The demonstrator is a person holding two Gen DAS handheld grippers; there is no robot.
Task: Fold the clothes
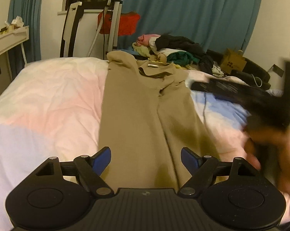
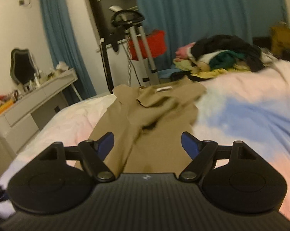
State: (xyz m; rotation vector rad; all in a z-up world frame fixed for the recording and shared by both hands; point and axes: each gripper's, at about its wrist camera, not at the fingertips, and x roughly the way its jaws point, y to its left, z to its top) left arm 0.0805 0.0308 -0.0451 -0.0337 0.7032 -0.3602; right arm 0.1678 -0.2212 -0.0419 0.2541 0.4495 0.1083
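Now both tools hover with jaws wide over tan trousers on the bed.
Lengthwise on the pink, white and blue bedspread [image 1: 48, 100] lie the tan cloth trousers [image 1: 137, 111], waistband far; left tool [image 1: 146, 158] and right tool [image 2: 147, 141] grip nothing, a mixed clothes pile [image 2: 222, 57] beyond.

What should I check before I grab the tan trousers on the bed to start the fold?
1. Left gripper open, nothing held: ok.
2. Right gripper open, nothing held: ok.
3. Tan trousers laid lengthwise on the bed, legs side by side: ok.
4. Waist end flat: not ok, rumpled and partly folded over.
5. Clothes pile apart from the trousers: cannot tell, it sits just behind the waist.
6. Hem ends visible for grasping: cannot tell, hidden below the grippers.
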